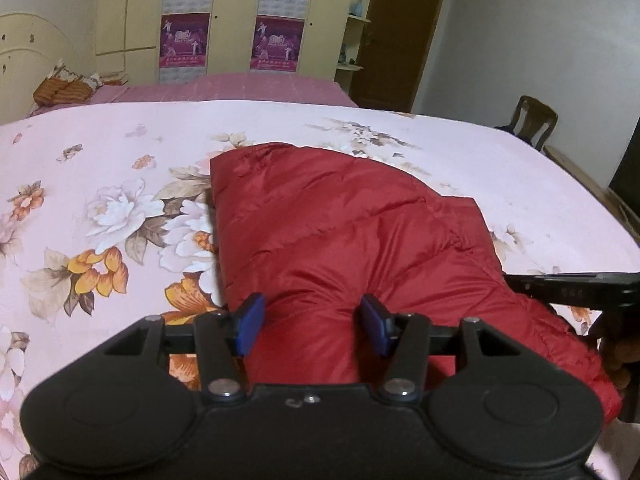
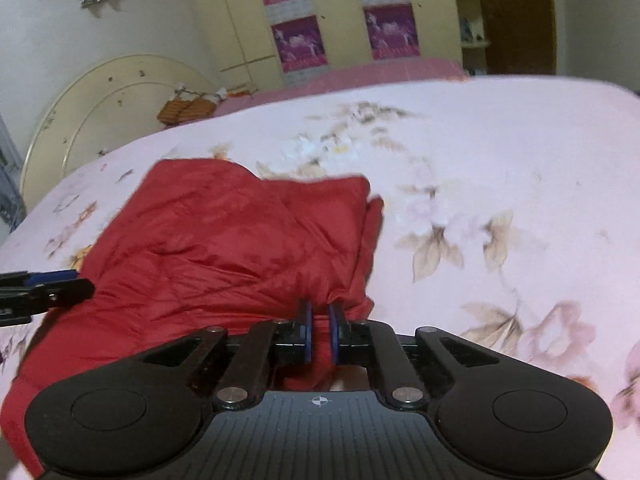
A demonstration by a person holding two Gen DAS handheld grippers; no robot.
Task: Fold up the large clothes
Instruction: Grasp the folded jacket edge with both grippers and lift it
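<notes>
A red quilted jacket (image 1: 344, 232) lies partly folded on the pink floral bedspread (image 1: 100, 184). My left gripper (image 1: 314, 322) is open, its blue pads (image 1: 250, 322) spread over the jacket's near edge without gripping it. My right gripper (image 2: 320, 332) is shut on a bunched fold of the jacket (image 2: 224, 240) at its near right edge. The right gripper also shows in the left wrist view (image 1: 576, 286) at the jacket's right side. The left gripper shows in the right wrist view (image 2: 44, 288) at the jacket's left side.
The bed's cream headboard (image 2: 100, 120) is at the far left, with an orange patterned bundle (image 1: 64, 88) near it. A wardrobe with purple posters (image 1: 232, 16) and a brown door (image 1: 400, 32) stand behind. A wooden chair (image 1: 534, 120) stands at the right.
</notes>
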